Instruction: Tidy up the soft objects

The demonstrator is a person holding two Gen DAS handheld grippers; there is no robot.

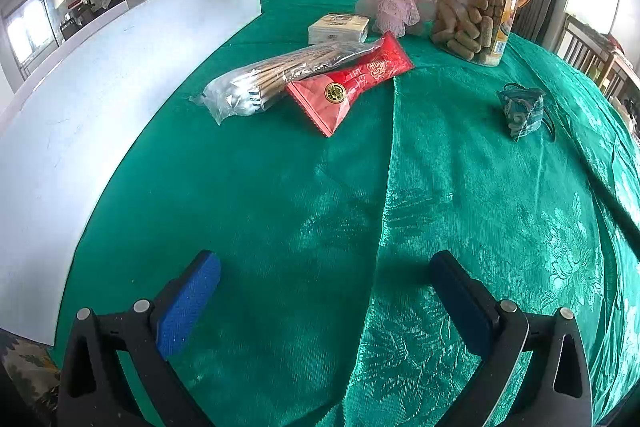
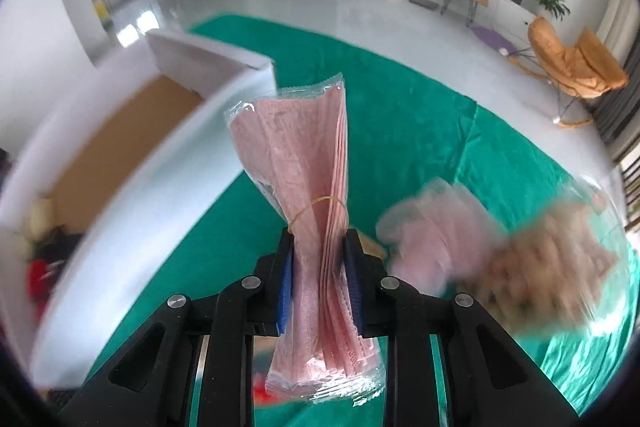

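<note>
Now, from your left wrist camera, your left gripper [image 1: 324, 291] hangs wide apart and empty over the green patterned tablecloth [image 1: 280, 195]. Ahead lie a clear bag of wooden chopsticks [image 1: 276, 77], a flat red foil packet [image 1: 352, 83] with gold characters too small to read, a small cream box [image 1: 339, 27], a pink mesh bath pouf [image 1: 394, 3], a clear plastic jar of tan cylindrical snacks [image 1: 476, 1] and a small teal fabric pouch [image 1: 522, 111]. A long white-walled box [image 1: 120, 75] runs along the left edge.

From your right wrist camera, your right gripper [image 2: 319, 279] is clamped at the waist of a clear-wrapped stack of pink face masks [image 2: 304, 167], just below its yellow rubber band [image 2: 316, 205], lifted above the cloth with the white box [image 2: 132, 131] to the left. No lettering shows on the wrap.

That pack looks light and squashy, and its film slippery; the pinched middle seems the surest hold, since the loose ends would likely splay.
</note>
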